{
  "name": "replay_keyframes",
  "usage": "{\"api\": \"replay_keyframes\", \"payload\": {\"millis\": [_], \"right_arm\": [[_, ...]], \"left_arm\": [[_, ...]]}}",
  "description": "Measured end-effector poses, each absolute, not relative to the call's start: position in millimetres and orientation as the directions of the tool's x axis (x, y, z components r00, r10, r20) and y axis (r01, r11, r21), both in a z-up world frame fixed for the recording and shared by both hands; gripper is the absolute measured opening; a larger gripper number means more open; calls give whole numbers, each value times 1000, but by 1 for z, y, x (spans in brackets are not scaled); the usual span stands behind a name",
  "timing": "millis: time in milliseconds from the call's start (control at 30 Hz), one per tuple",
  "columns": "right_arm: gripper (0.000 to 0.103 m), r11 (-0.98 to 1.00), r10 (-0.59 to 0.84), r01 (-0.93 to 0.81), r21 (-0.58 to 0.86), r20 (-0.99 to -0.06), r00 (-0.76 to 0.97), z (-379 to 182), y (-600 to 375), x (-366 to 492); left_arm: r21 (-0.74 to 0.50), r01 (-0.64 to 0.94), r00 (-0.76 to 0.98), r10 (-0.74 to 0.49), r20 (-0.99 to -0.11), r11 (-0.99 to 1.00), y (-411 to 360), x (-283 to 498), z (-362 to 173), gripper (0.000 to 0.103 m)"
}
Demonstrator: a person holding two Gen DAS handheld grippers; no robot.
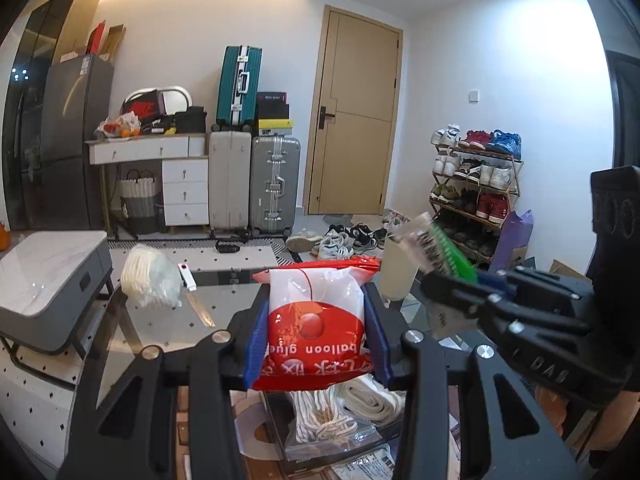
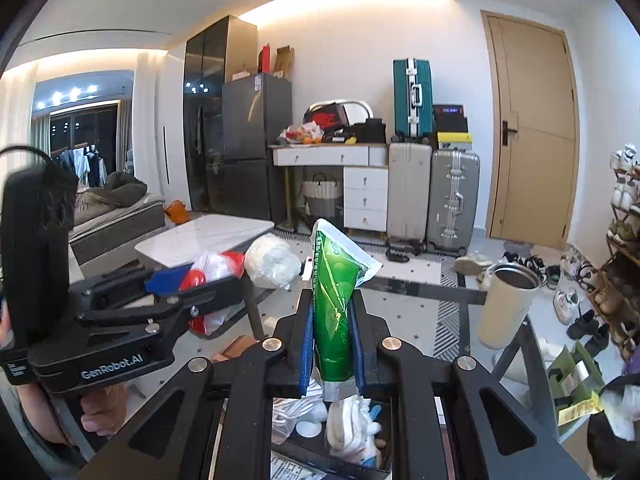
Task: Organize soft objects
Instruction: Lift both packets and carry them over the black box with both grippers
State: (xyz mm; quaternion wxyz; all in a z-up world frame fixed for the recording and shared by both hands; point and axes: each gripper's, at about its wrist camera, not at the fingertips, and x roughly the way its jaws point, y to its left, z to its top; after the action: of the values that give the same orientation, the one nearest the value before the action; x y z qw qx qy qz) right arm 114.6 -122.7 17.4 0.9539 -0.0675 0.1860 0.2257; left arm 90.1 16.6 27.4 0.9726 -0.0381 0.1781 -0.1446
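Note:
My left gripper (image 1: 316, 344) is shut on a red and white "balloon glue" packet (image 1: 316, 320), held upright above a dark box (image 1: 340, 428) that holds bagged white cords. My right gripper (image 2: 331, 340) is shut on a green pouch (image 2: 334, 300) in a clear wrapper, held above the same box (image 2: 340, 440) with white soft items in it. The right gripper (image 1: 492, 292) and its green pouch (image 1: 444, 252) show at right in the left view. The left gripper (image 2: 192, 288) with the red packet (image 2: 212, 268) shows at left in the right view.
A white bagged bundle (image 1: 150, 280) and a ruler (image 1: 200, 308) lie on the glass table (image 1: 240, 300). A cream tumbler (image 2: 508, 304) stands at the table's right. A marble side table (image 1: 44, 276), suitcases (image 1: 256, 184) and a shoe rack (image 1: 476, 184) stand beyond.

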Motion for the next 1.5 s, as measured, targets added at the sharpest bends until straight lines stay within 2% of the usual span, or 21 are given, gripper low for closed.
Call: {"api": "replay_keyframes", "payload": {"millis": [267,600,833,967,1033,1267,1500], "right_arm": [[14,887,405,-459,-60,-381,831,32,-111,119],[14,903,375,-430,-9,-470,799,14,-126,146],[14,904,371,-427,5,-507,778,2,-127,159],[14,909,353,-417,12,-555,754,-7,-125,168],[14,910,338,-414,7,-591,733,-13,-123,174],[14,924,283,-381,36,-734,617,-52,-122,196],[14,926,261,-375,43,-792,552,-73,-122,208]], "left_arm": [[-167,263,882,-307,-356,950,15,95,43,42],[-175,237,851,-291,-436,956,15,120,19,42],[-166,243,838,-293,-461,956,15,123,9,42],[-161,252,816,-300,-494,954,13,126,3,42],[-161,270,769,-313,-558,949,7,135,-7,42],[-181,246,687,-303,-661,952,1,152,-30,42],[-175,242,629,-292,-720,954,-9,157,-51,42]]}}
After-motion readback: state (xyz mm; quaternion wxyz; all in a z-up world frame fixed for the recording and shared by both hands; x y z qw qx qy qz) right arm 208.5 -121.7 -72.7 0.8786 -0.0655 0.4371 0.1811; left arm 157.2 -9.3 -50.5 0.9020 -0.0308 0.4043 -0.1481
